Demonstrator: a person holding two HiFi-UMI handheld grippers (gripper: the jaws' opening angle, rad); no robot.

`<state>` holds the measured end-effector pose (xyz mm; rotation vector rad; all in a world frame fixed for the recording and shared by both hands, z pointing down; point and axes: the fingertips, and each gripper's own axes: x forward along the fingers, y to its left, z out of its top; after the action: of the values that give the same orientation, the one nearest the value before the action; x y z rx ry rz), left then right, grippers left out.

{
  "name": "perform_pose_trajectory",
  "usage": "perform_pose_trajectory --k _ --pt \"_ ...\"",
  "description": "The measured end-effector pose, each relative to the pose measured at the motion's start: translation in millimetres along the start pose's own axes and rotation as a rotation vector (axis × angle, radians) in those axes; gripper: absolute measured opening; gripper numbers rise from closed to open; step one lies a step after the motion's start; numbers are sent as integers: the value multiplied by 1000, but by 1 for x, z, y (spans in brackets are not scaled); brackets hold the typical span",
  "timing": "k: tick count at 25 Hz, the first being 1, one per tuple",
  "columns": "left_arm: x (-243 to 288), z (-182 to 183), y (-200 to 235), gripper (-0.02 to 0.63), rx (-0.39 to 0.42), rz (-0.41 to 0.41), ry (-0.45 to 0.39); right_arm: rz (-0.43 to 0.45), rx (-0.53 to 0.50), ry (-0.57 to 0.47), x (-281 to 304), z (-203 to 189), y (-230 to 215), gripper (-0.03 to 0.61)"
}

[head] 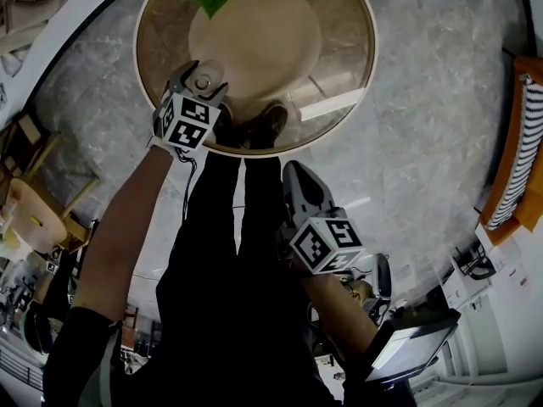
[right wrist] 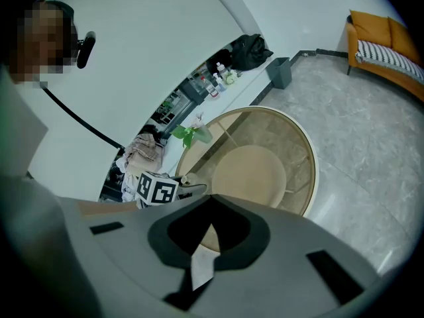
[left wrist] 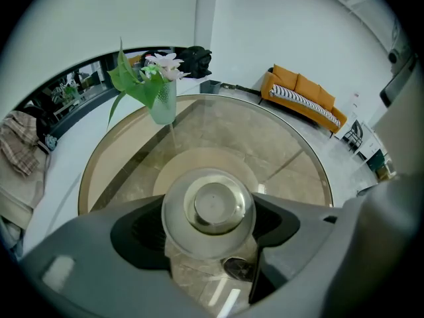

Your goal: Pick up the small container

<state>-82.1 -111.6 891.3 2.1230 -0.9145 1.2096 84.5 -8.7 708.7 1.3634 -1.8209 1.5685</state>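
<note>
Left gripper view: open left gripper (left wrist: pixel 212 212) straddles small clear lidded glass container (left wrist: pixel 213 204) on round glass bench (left wrist: pixel 291 161); off-centre closing could skid it away. Right gripper (right wrist: pixel 211 201) closed, empty.

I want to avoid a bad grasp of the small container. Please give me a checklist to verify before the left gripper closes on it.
1. Container between the left gripper's jaws: ok.
2. Jaws wide enough: ok, they stand open on both sides of it.
3. Container upright on the table: ok.
4. Centred between the jaws: ok, roughly.
5. Vase clear of the grasp: ok, it stands at the far rim.
6. Right gripper out of the way: ok, shut, empty, off the table.
</note>
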Motion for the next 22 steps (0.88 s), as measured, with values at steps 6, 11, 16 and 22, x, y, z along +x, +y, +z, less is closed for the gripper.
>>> perform_pose_trajectory --k 6,11,16,22 --pt "16 -1 2 336 24 1 24 -6 15 8 3 -8 -5 -5" --pt "17 0 2 336 31 21 24 -3 -1 14 1 -8 -5 -5" --pt "16 -1 2 341 31 24 42 -1 2 -7 -3 0 -5 -5" --pt "-2 7 -4 341 12 19 11 5 1 -19 -10 1 -4 -5"
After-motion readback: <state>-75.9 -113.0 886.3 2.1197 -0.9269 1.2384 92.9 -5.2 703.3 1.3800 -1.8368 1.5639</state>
